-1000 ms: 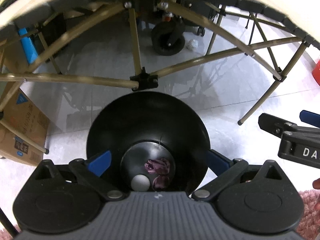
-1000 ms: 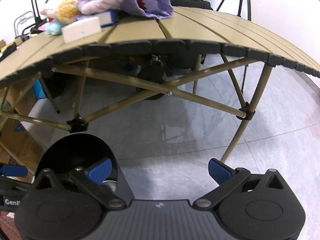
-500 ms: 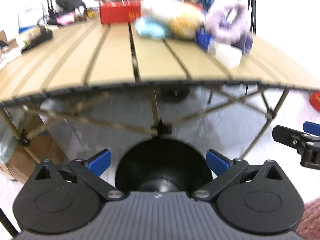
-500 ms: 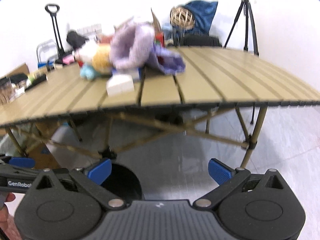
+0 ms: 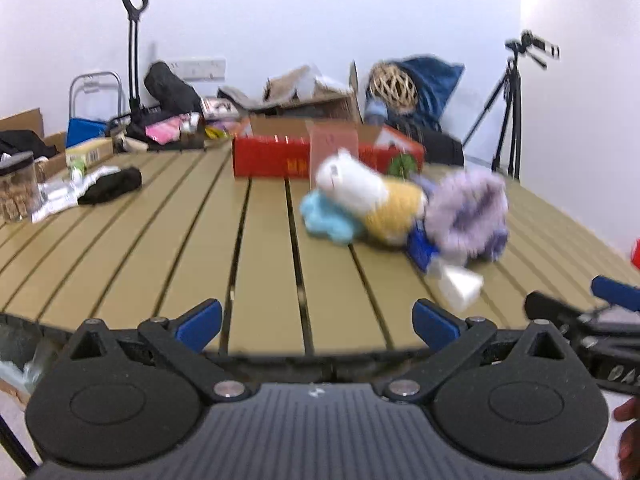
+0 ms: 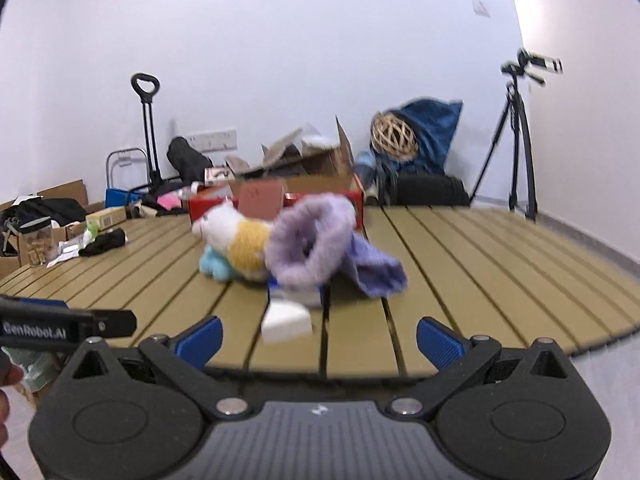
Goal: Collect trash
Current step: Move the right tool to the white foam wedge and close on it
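A white-walled room holds one slatted tan table (image 5: 260,248), seen from just past its near edge, with one tripod (image 6: 516,136) standing beyond its far right corner. Both views are motion-blurred. The left gripper (image 5: 316,320) hovers above the near edge with its two blue-tipped fingers (image 5: 200,320) spread wide and nothing between them. The right gripper (image 6: 318,334) is likewise wide apart and empty; its fingers (image 6: 438,342) frame a small white block (image 6: 286,320) that lies on the table close to the near edge, apart from the tips. Just behind the block sits one blue box (image 6: 298,294), partly under a heap of soft things: one purple knitted piece (image 6: 320,246), and one plush toy (image 6: 236,242) in white, yellow and light blue. One red carton (image 5: 280,158) stands behind the heap toward the far side. Toward the far left of the table lie one black cloth (image 5: 112,186) and one clear jar (image 5: 16,188). Which of these counts as trash cannot be told. Each view catches the other gripper at its edge, along with a bit of a hand (image 5: 628,436)
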`<control>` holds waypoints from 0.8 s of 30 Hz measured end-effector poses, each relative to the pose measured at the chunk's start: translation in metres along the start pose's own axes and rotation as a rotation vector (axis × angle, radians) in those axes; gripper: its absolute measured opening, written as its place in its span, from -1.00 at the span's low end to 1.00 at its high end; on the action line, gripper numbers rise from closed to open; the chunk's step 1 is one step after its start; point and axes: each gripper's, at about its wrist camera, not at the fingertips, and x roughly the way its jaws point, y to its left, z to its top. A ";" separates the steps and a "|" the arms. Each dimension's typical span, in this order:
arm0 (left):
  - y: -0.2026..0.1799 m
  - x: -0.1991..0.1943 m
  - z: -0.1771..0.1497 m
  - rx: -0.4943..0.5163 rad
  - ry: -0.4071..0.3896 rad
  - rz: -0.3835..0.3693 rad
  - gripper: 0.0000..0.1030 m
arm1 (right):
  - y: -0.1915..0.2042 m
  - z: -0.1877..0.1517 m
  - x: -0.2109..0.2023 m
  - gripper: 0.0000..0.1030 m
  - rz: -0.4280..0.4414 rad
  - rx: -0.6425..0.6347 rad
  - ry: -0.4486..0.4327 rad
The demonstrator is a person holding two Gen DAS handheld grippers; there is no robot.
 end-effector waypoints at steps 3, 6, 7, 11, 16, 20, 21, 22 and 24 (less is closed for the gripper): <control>0.005 0.003 0.011 -0.026 -0.028 -0.004 1.00 | 0.003 0.010 0.014 1.00 0.009 -0.003 -0.009; 0.013 0.011 0.017 -0.044 -0.036 0.007 1.00 | 0.004 0.016 0.032 1.00 0.022 0.006 -0.007; 0.016 0.014 0.017 -0.047 -0.036 0.010 1.00 | 0.005 0.016 0.038 1.00 0.020 0.004 -0.002; 0.032 0.027 0.015 -0.068 -0.021 0.023 1.00 | 0.009 0.008 0.056 0.98 0.032 0.017 0.023; 0.041 0.031 0.012 -0.079 -0.010 0.028 1.00 | 0.013 -0.001 0.065 0.85 0.028 0.039 0.009; 0.040 0.031 0.009 -0.070 -0.003 0.032 1.00 | 0.018 -0.004 0.071 0.49 0.021 0.035 0.014; 0.039 0.032 0.008 -0.067 -0.001 0.033 1.00 | 0.019 -0.005 0.073 0.44 0.021 0.030 0.019; 0.038 0.032 0.007 -0.064 0.000 0.034 1.00 | 0.020 -0.006 0.074 0.36 0.021 0.024 0.025; 0.038 0.032 0.006 -0.060 0.003 0.033 1.00 | 0.023 -0.007 0.078 0.24 0.027 0.013 0.040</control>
